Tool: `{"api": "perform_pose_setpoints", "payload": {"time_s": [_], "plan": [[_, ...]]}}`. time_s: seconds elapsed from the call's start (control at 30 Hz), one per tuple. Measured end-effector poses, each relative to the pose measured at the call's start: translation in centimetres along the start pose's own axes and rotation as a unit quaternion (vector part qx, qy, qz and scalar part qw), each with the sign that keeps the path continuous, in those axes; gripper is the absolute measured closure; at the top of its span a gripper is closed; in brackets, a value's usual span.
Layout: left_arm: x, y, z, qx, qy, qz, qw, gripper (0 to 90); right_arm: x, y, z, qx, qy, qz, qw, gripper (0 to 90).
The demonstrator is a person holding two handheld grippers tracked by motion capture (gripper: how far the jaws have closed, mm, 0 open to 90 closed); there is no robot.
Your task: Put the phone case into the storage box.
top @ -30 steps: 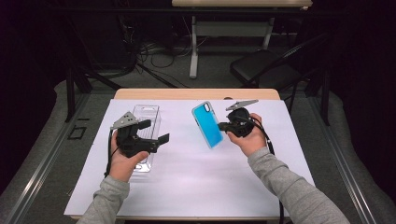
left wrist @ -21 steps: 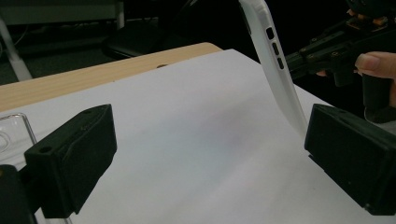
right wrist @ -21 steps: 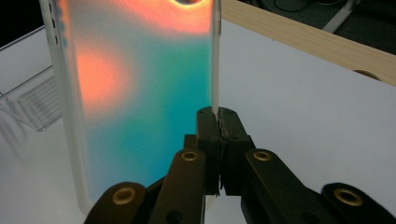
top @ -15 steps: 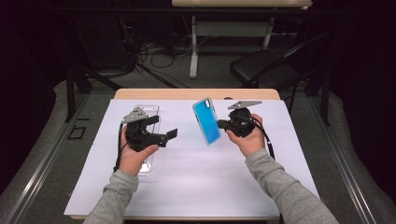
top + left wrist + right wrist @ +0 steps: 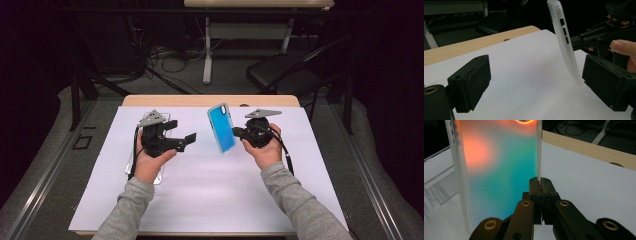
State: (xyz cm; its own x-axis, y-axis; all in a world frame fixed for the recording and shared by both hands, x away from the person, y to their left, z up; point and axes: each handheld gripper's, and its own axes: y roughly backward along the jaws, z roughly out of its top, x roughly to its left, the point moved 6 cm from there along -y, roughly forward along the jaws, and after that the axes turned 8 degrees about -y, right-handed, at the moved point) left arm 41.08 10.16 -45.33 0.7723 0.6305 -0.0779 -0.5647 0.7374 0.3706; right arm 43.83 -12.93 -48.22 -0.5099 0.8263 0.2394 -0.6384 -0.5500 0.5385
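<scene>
Black jaws of the right gripper (image 5: pixel 540 185) are clamped on one side edge of the blue phone case (image 5: pixel 221 128), held upright above the white table cover (image 5: pixel 210 190). Left gripper (image 5: pixel 181 139), jaws apart and just closing slightly with nothing between, sits left of the case. Behind it lies a clear plastic box (image 5: pixel 439 187).

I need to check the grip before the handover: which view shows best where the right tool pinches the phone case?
The right gripper view: the right tool is shut on the side rim of the phone case. The high view shows the case held upright; the left gripper view shows its edge.
</scene>
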Motion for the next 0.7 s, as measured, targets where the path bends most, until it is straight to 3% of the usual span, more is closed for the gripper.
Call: {"api": "perform_pose_setpoints", "payload": {"time_s": [0.33, 0.7], "plan": [[-1.0, -1.3, 0.9, -0.005, -0.003, -0.014, 0.9999, 14.7, 0.0, 0.2, 0.3, -0.026, -0.01, -0.002, 0.9996, 89.0], [-1.7, -1.6, 0.6, -0.003, -0.002, -0.017, 0.9998, 14.9, 0.5, 0.3, -0.1, -0.049, -0.016, -0.001, 0.9987, 89.0]]}}
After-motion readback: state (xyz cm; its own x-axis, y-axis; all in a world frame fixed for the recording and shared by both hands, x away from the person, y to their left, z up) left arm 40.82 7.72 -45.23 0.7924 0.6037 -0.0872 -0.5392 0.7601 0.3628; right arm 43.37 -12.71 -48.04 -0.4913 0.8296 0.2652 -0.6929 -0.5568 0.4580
